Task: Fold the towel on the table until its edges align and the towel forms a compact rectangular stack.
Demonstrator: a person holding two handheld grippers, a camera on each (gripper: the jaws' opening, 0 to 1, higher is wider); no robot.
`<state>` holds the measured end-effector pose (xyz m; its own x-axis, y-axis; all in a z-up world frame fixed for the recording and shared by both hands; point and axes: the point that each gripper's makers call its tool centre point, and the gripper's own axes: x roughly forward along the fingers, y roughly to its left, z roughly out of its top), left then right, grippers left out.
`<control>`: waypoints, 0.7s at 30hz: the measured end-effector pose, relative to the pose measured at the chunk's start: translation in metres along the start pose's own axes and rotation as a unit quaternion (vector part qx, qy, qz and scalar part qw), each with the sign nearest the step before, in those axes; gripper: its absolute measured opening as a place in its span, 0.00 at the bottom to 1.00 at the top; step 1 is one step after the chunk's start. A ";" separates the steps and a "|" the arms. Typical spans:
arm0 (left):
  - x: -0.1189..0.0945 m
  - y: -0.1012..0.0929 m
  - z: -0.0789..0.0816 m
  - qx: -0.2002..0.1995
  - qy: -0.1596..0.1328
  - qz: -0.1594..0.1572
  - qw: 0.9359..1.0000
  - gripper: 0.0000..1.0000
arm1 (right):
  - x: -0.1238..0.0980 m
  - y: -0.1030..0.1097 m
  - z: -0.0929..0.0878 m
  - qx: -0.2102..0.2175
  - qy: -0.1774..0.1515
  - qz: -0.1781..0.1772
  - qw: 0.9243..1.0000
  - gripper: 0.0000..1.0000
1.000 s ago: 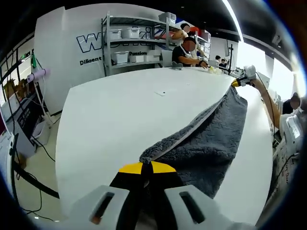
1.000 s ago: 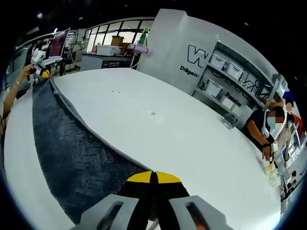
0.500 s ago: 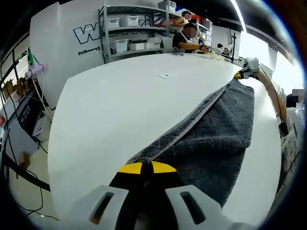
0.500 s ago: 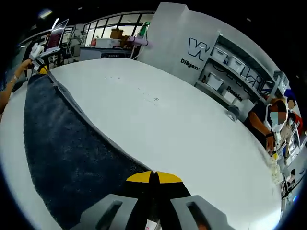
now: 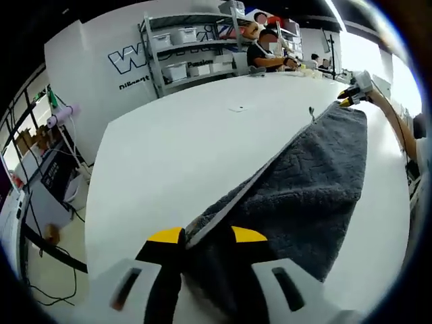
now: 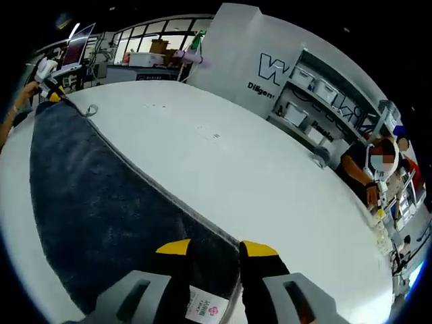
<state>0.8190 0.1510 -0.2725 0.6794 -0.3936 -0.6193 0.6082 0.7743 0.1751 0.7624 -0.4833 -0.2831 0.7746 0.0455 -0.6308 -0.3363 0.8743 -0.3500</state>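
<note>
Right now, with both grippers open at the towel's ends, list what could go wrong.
1. The left gripper straddles a raised fold of the towel; pulling back might drag that edge out of line.
2. The right gripper sits over the corner with the label; closing may catch one layer only.
3. The hanging loop pokes past the far edge and could snag.

A dark grey towel (image 5: 307,182) (image 6: 88,196) is spread flat in a long strip on the white table (image 5: 182,142).
</note>
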 end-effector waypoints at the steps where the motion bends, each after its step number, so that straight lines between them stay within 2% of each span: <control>1: -0.003 -0.001 0.001 -0.001 -0.004 0.003 1.000 0.30 | -0.003 0.000 0.000 -0.001 -0.001 -0.002 1.000 0.30; 4: -0.013 0.002 0.002 -0.008 -0.018 0.016 1.000 0.36 | -0.013 0.003 0.002 -0.003 -0.005 -0.006 1.000 0.30; 10: -0.033 -0.005 -0.002 -0.028 -0.035 0.012 0.999 0.50 | -0.032 0.013 -0.001 -0.009 -0.009 -0.008 1.000 0.31; 16: -0.057 -0.015 -0.008 -0.042 -0.058 0.007 0.997 0.54 | -0.051 0.032 -0.010 -0.014 -0.008 -0.003 1.000 0.32; 21: -0.075 -0.025 -0.023 -0.048 -0.067 0.002 0.997 0.56 | -0.066 0.049 -0.021 -0.014 -0.003 0.005 1.000 0.40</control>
<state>0.7436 0.1726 -0.2485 0.7348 -0.4477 -0.5096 0.5672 0.8176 0.0996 0.6834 -0.4540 -0.2732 0.7739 0.0578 -0.6307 -0.3598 0.8596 -0.3627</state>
